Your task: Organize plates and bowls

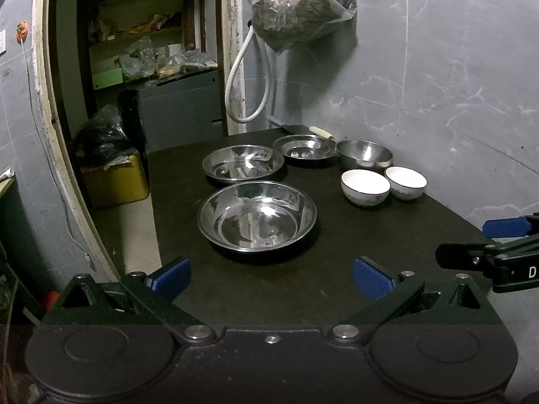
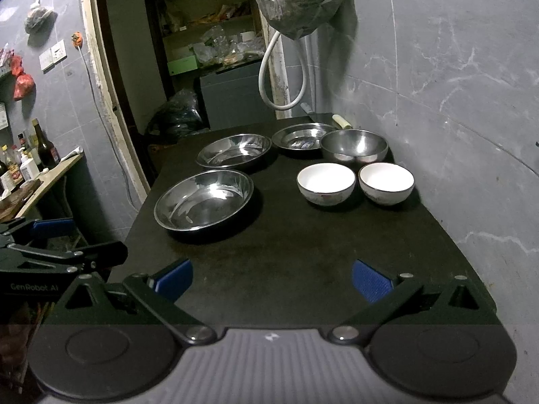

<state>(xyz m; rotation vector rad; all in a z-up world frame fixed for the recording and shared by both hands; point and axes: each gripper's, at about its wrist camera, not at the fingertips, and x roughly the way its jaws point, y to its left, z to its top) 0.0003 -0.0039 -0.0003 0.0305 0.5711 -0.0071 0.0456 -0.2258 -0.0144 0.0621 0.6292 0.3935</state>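
The plates [image 1: 257, 217] and bowls [image 2: 326, 183] sit loose across the table's [image 2: 303, 252] far half, nothing stacked, and with both grippers [image 1: 271, 277] [image 2: 272, 277] wide and empty, your thin-rim pinch may slip, clattering steel toward the left edge.

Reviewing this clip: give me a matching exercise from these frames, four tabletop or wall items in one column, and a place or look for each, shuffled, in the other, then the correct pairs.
Column 1
1. nearest steel plate
2. steel bowl
3. two white bowls
4. plastic bag

Column 2
A. hangs on the wall above the table's far end
B. side by side, white inside, just in front of the steel bowl
C. wide and shallow, closest to the left gripper
D. deep, shiny, at the far side by the grey wall

Pairs: 1-C, 2-D, 3-B, 4-A
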